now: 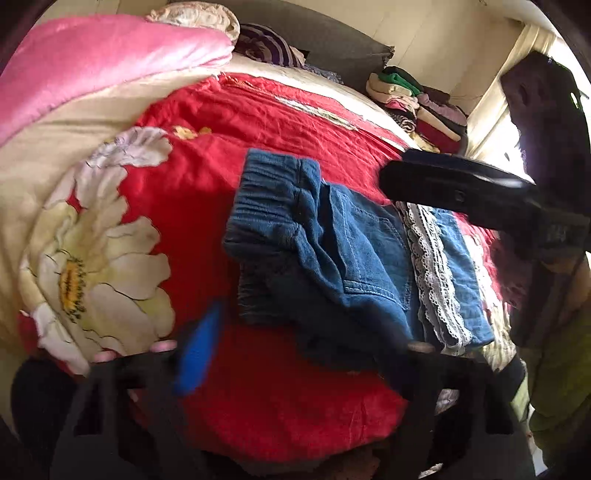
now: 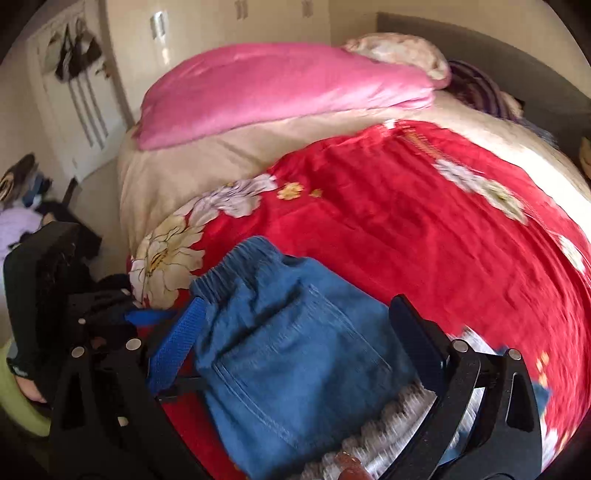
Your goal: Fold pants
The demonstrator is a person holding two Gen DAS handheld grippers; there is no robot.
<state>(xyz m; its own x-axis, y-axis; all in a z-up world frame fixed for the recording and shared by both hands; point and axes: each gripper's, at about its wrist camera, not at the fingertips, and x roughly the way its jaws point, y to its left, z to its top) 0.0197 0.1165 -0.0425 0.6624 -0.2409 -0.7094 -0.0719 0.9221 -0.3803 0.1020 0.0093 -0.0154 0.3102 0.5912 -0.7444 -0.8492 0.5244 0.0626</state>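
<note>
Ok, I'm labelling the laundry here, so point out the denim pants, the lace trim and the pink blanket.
denim pants [image 2: 295, 354], right wrist view, on the back pocket panel.
lace trim [image 1: 432, 266], left wrist view, on the white lace strip along the pants.
pink blanket [image 2: 277, 88], right wrist view, on its top face.

I see a bed under a red flowered blanket, with a pink quilt heaped toward the grey headboard. A white panelled door and pale cupboards stand beyond. Folded clothes are stacked by the sunlit curtain.
</note>
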